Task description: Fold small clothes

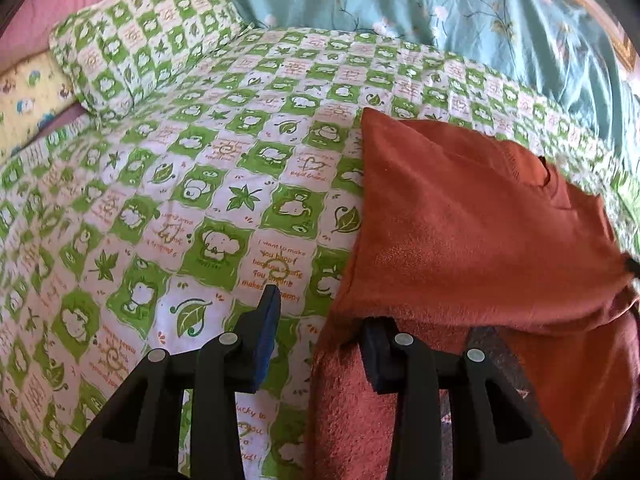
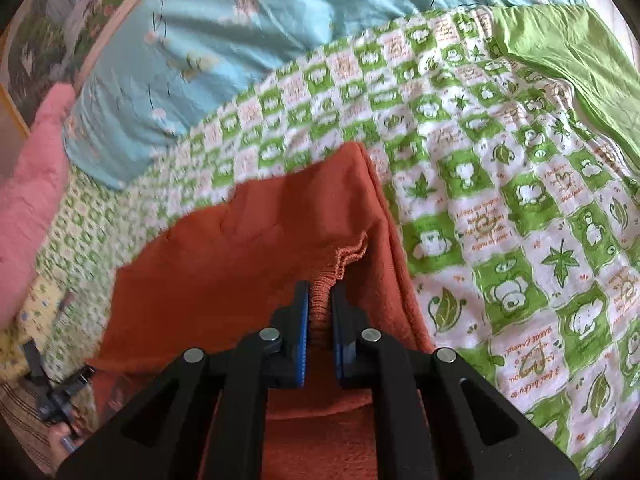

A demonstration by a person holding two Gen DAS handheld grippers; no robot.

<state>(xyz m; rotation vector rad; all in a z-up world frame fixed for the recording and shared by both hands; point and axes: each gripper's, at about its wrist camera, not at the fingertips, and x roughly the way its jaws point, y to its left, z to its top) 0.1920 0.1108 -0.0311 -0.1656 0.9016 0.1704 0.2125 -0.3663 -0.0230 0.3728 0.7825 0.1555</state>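
1. A rust-orange garment lies on a bed, on a green-and-white checked sheet, partly lifted and folded over itself.
2. The right tool has its jaws nearly together, pinching the garment's gathered, ribbed edge between blue pads.
3. The left tool has its jaws wide apart; one finger rests over bare sheet, the other is tucked under the garment's edge.
4. A matching checked pillow lies far left.
5. A pale blue floral quilt borders the sheet at the far side.
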